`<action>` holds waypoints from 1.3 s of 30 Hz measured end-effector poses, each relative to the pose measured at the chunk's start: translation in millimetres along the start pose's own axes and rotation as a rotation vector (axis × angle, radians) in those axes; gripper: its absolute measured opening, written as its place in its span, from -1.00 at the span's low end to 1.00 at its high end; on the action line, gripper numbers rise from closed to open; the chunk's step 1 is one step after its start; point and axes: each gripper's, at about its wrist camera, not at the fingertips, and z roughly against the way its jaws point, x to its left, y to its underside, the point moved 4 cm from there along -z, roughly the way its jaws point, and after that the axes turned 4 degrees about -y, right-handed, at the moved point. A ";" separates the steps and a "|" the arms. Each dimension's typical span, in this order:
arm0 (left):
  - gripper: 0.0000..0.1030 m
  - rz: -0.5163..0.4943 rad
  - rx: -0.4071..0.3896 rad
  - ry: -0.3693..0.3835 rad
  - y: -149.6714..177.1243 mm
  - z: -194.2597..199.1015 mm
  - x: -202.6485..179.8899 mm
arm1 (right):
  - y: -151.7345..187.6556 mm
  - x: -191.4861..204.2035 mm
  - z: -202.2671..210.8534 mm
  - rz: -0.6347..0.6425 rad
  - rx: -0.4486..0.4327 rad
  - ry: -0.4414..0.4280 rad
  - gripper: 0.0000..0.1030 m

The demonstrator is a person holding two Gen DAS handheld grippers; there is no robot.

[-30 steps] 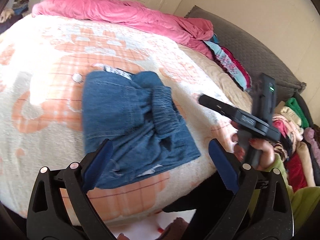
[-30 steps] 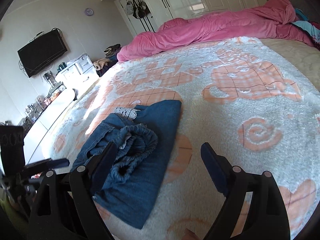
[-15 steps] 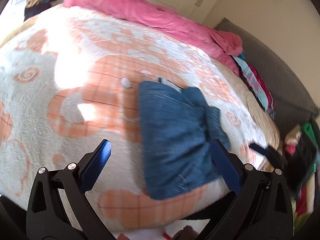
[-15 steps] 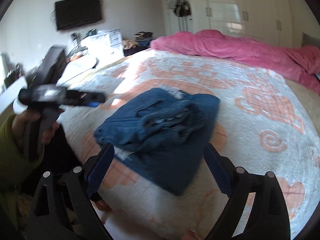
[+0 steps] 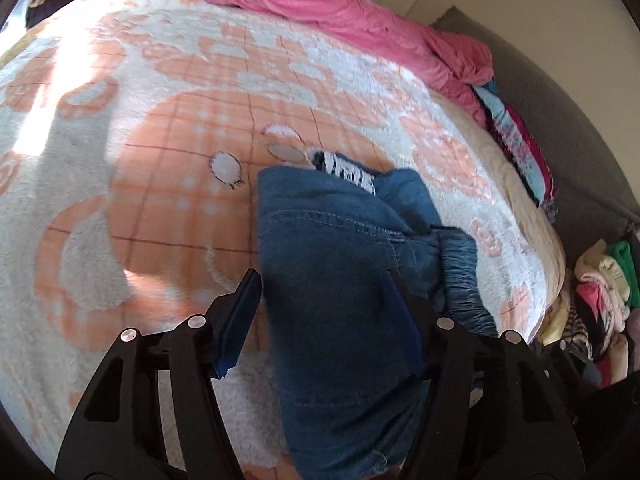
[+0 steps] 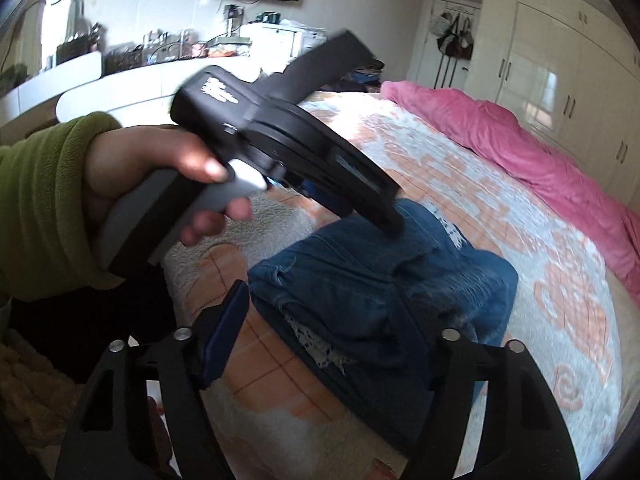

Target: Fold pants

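Change since a second ago: both tools have gone from hovering back off the bundle to bearing down on it, and both pairs of tongs have narrowed.

Left black two-finger gripper with blue pads:
- Tongs apart, but closer together than half a second ago.
- Left pad sits on the peach-and-white plush blanket, just beside the bundle's left edge. The right finger lies over the denim.
- A thick layer of cloth is between the fingers; no pinch shows yet.
- From the right wrist view, one fingertip touches the top of the bundle, driven by the left hand in an olive-green fleece sleeve.

Folded blue denim pants:
- A compact, lumpy packet on the blanket by the near edge of the bed, elastic waistband bunched on its right side, white lace trim poking out at the far end.
- Well apart from the rumpled pink quilt along the far edge.

Right black two-finger gripper with blue pads:
- Tongs also apart, slightly narrower than before, straddling the near end of the packet.
- Left pad is over the blanket, right finger over the denim.

Reading: folding looks nearly done. This looks like a last squaring or pressing of the packet, or a grab to lift it. The bunched waistband may spring the fold open if released loosely.
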 end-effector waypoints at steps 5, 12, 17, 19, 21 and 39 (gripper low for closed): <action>0.06 -0.025 0.014 -0.032 -1.3 -9.9 -2.5 | -2.6 1.7 -27.4 0.064 0.045 -0.009 -0.16; 0.09 -0.025 0.016 -0.050 -0.4 -12.7 -1.6 | 14.8 4.3 -16.2 0.053 0.060 -0.151 -0.92; 0.12 -0.012 0.001 -0.063 0.5 -15.0 -1.7 | 41.5 -3.1 -38.7 0.029 0.151 -0.088 -0.92; 0.12 -0.015 -0.013 -0.079 1.9 -13.2 -3.2 | 39.6 -2.4 -37.7 0.013 0.138 -0.100 -0.87; 0.16 -0.028 -0.021 -0.088 2.9 -10.8 -6.2 | 32.2 -4.7 -27.5 0.002 0.101 -0.110 -0.84; 0.25 -0.056 -0.037 -0.100 4.3 -5.6 -14.0 | 29.8 -27.4 -21.0 -0.170 0.110 -0.101 -0.46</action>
